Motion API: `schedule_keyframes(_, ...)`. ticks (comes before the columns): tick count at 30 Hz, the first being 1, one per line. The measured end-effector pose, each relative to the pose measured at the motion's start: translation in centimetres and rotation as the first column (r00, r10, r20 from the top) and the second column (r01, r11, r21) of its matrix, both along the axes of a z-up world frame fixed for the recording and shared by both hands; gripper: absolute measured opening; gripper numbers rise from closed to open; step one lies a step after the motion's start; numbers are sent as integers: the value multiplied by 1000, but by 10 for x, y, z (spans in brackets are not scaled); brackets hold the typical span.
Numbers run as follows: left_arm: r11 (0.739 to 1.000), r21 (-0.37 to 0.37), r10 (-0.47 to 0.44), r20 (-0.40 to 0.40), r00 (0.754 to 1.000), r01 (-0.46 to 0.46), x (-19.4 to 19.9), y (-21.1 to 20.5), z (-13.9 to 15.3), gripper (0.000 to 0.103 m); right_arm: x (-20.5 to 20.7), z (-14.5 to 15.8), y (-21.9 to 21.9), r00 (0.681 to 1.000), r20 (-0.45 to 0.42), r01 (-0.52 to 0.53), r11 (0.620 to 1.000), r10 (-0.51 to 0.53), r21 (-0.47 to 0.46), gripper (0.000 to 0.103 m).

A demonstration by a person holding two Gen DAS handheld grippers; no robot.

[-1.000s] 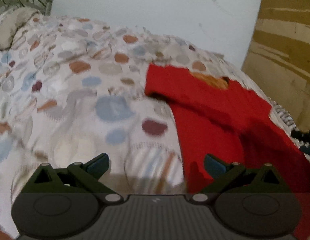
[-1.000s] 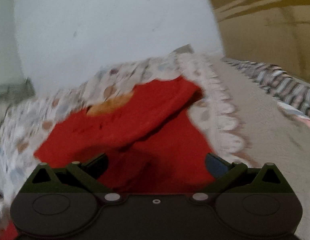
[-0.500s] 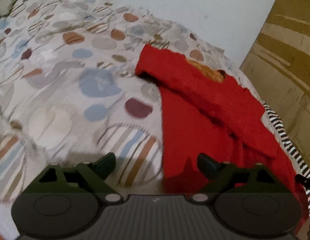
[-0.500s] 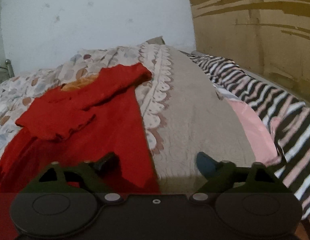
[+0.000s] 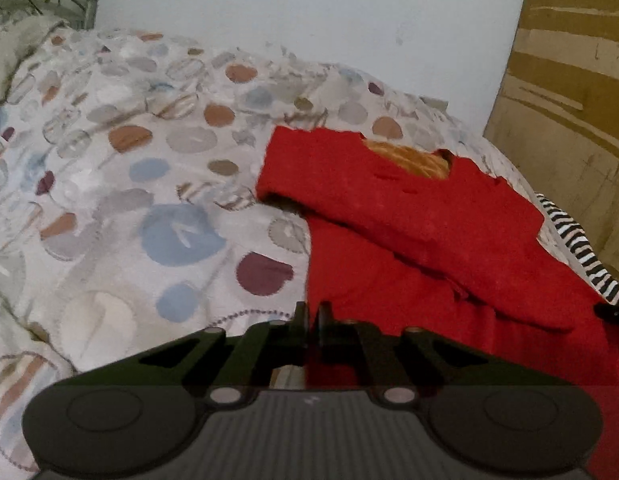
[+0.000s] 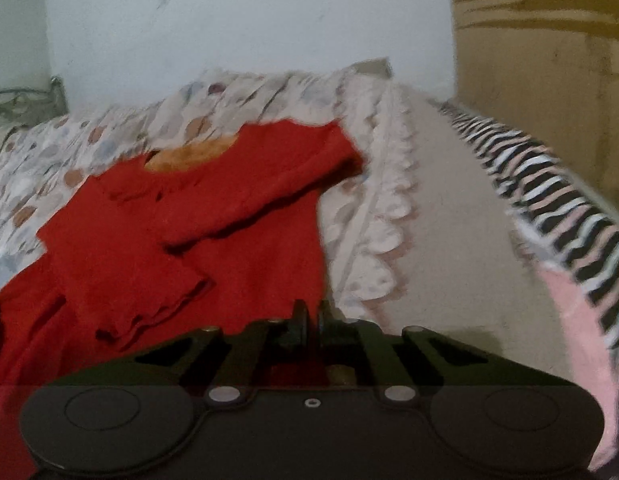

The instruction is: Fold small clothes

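We see one garment (image 5: 389,288) — a small red knit top with long sleeves, lying flat on the bed, front up, neck toward the wall. Inside the round neckline (image 5: 413,160) shows an orange lining. Both sleeves are folded inward across the chest: the left sleeve (image 5: 409,216) runs slantwise over the body, and in the right wrist view the right sleeve (image 6: 261,192) crosses to meet it, the two overlapping below the neck. A scalloped cuff (image 6: 149,312) lies on the body. The lower hem is hidden — we cannot tell how it lies.
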State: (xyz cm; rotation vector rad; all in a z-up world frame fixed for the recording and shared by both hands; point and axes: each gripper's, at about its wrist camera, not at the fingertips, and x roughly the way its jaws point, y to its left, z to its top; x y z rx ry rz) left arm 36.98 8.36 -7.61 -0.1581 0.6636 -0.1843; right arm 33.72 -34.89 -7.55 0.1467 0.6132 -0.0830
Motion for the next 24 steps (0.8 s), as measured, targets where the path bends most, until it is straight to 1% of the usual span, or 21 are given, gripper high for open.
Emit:
schedule_keyframes(2, 1000, 3, 17, -25, 1000, -17, 4, 1, -7, 3, -7, 0, -9, 999, 8, 33, 999, -33, 26, 3)
schedule_keyframes(3, 1000, -8, 29, -51, 998, -29, 9, 2, -13, 3, -8, -5, -11, 999, -2, 41, 999, -41, 36, 3)
schedule_keyframes(5, 998, -38, 45, -75, 996, -48, 12, 7, -23, 3, -7, -15, -11, 999, -21, 43, 999, -43, 32, 3)
schedule_keyframes(8, 995, -97, 11, -80, 997, -18, 9, 14, -22, 8, -10, -17, -10, 999, -10, 44, 999, -44, 30, 4)
schedule_keyframes(9, 993, -114, -4, -91, 996, -6, 7, 16, -21, 15, -12, -15, -10, 999, -4, 32, 999, -32, 36, 6)
schedule_keyframes(10, 991, -131, -13, -105, 994, -1, 5, 20, -19, 27, -14, -13, -10, 1000, -2, 20, 999, -20, 37, 12)
schedule_keyframes(12, 988, -154, -30, -118, 993, 12, -2, 26, -18, 38, -23, -11, -12, 1000, 0, -3, 999, 3, 51, 23)
schedule_keyframes(15, 981, -185, -91, -139, 986, 65, -19, 32, -20, 38, -45, -9, -20, 1000, 12, -27, 988, 25, 150, 36)
schedule_keyframes(17, 970, -220, -141, -153, 978, 105, -35, 37, -22, 38, -65, -9, -25, 999, 26, -52, 974, 47, 219, 40)
schedule_keyframes(19, 957, -252, -189, -176, 966, 141, -50, 39, -26, 38, -85, -10, -26, 997, 27, -74, 961, 69, 266, 47)
schedule_keyframes(20, 952, -263, -213, -193, 958, 158, -58, 40, -29, 38, -96, -12, -26, 996, 22, -85, 954, 83, 288, 47)
schedule_keyframes(22, 949, -260, -237, -212, 948, 179, -72, 41, -34, 38, -115, -14, -23, 995, 13, -98, 948, 98, 304, 47)
schedule_keyframes(24, 950, -251, -243, -212, 947, 187, -85, 42, -38, 37, -132, -15, -19, 994, -1, -101, 950, 106, 295, 46)
